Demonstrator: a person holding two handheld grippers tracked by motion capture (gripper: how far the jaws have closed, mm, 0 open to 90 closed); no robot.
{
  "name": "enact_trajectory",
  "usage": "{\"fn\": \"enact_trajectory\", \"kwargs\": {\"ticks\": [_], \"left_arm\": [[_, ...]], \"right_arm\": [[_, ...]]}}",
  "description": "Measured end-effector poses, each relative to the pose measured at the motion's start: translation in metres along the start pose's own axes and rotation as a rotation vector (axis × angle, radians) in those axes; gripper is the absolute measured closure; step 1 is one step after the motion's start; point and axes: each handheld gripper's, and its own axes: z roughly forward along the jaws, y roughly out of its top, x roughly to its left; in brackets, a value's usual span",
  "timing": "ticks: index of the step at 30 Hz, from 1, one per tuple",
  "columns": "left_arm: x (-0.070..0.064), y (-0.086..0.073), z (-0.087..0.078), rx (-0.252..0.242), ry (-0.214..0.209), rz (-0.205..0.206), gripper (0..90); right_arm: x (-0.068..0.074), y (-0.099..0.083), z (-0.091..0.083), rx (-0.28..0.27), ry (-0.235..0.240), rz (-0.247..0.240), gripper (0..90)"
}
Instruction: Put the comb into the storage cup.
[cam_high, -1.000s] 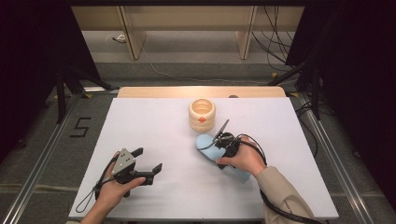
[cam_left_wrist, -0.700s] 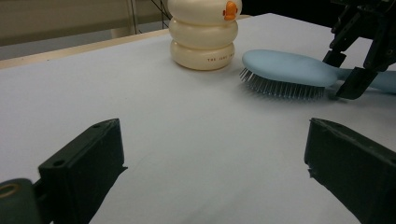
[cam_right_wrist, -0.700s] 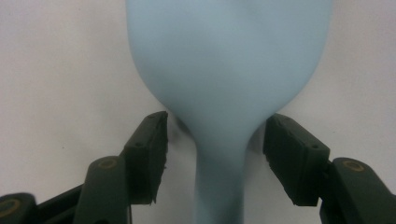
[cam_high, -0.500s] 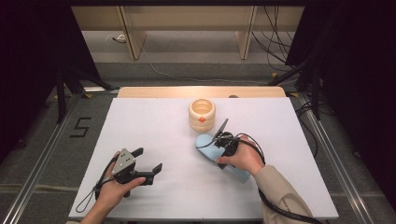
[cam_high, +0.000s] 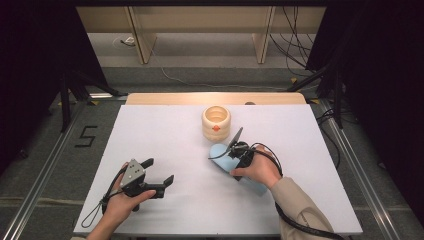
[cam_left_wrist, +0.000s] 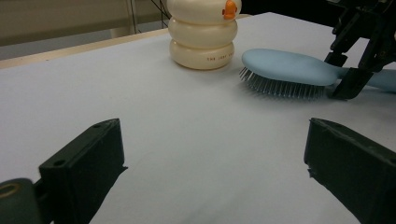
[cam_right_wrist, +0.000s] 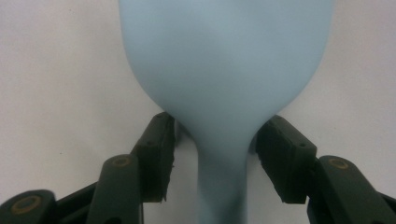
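Note:
A light blue hairbrush (cam_high: 220, 153) lies bristles down on the white table (cam_high: 165, 135), its head toward a cream ringed cup (cam_high: 216, 121) with an orange beak mark. My right gripper (cam_high: 234, 156) straddles the brush's neck, one jaw on each side. In the right gripper view the brush (cam_right_wrist: 224, 60) narrows between the jaws of the right gripper (cam_right_wrist: 215, 154), with small gaps on both sides, so it stands open. My left gripper (cam_high: 160, 171) rests open near the front left. In the left gripper view the brush (cam_left_wrist: 285, 65) and cup (cam_left_wrist: 203, 32) sit beyond the left gripper (cam_left_wrist: 212, 158).
A wooden strip (cam_high: 215, 98) borders the table's far edge. Cables trail from both grippers, and black stands and wires ring the table. Bare white surface lies between my two grippers and along the left half.

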Motion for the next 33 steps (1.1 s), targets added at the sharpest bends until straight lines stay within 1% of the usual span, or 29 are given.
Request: {"fn": "enact_trajectory", "kwargs": {"ticks": [5, 6, 7, 9, 12, 18, 22, 28, 33], "left_arm": [[0.0001, 0.0001, -0.0001, 0.0, 0.0, 0.001, 4.6], [0.0002, 0.0, -0.0001, 0.0, 0.0, 0.001, 4.6], [0.0002, 0.0, -0.0001, 0.0, 0.001, 0.0, 4.6], [0.0002, -0.0001, 0.0001, 0.001, 0.0, 0.0, 4.6], [0.0001, 0.0, 0.0001, 0.001, 0.0, 0.001, 4.6], [-0.0001, 0.0, 0.0002, 0.001, 0.0, 0.001, 4.6], [-0.0004, -0.0001, 0.0004, 0.001, -0.001, 0.003, 4.6], [-0.0006, 0.0, 0.0004, 0.001, -0.001, 0.003, 4.6], [-0.0005, 0.0, 0.0002, 0.0, 0.0, 0.003, 4.6]], "right_arm": [[0.0004, 0.0005, 0.0006, -0.005, -0.01, 0.012, 53.2], [0.0006, 0.0007, 0.0003, 0.0, -0.019, 0.01, 57.5], [0.0009, 0.0008, 0.0001, 0.002, -0.025, 0.013, 59.0], [0.0011, 0.0009, -0.0001, 0.0, -0.024, 0.02, 60.7], [0.001, 0.0008, -0.0003, 0.002, -0.018, 0.011, 63.8], [0.0014, 0.0004, -0.0005, 0.009, -0.02, -0.002, 66.1], [0.0012, -0.0009, -0.0007, 0.016, -0.024, -0.033, 69.2], [0.002, -0.0013, -0.0008, 0.017, -0.026, -0.038, 69.6], [0.0016, -0.002, -0.0008, 0.014, -0.023, -0.03, 69.9]]}}
